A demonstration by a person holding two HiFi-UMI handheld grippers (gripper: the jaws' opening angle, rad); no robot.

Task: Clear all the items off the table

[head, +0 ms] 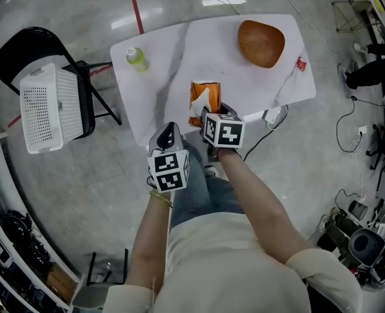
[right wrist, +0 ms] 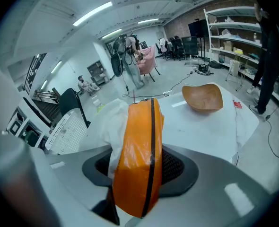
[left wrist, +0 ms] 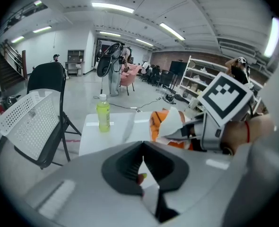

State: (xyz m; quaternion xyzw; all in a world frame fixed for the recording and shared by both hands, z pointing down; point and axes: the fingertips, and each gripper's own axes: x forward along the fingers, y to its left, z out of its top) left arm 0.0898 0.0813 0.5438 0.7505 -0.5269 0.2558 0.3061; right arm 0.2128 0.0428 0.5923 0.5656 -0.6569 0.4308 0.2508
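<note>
Clamping an orange pack [right wrist: 138,126] between its jaws, the right gripper [right wrist: 137,174] stands about half open, and the pads press on the pack's two sides. The pack is upright in the grip, with a dark stripe down its face and a white sheet [right wrist: 106,122] sticking out of its top on the left. From the head view it hangs over the near part of the table [head: 179,57], in front of the person; whether its lower end touches the top cannot be told.

Just to the left and nearer the person, the left gripper [left wrist: 140,167] has its jaws pressed together with nothing between them. It points down and forward over the table's near edge, and its own view looks across at the right gripper and the pack.

Farther out on the white table, a bottle [head: 137,57] of yellow-green drink stands upright near the far left corner. A wooden bowl [head: 261,42] sits at the far right, well apart from the bottle. A small red tag [head: 301,64] lies near the right edge, beside the bowl.

Left of the table stands a black folding chair [head: 32,47], and a white perforated basket [head: 49,106] rests on its seat, tilted.
</note>
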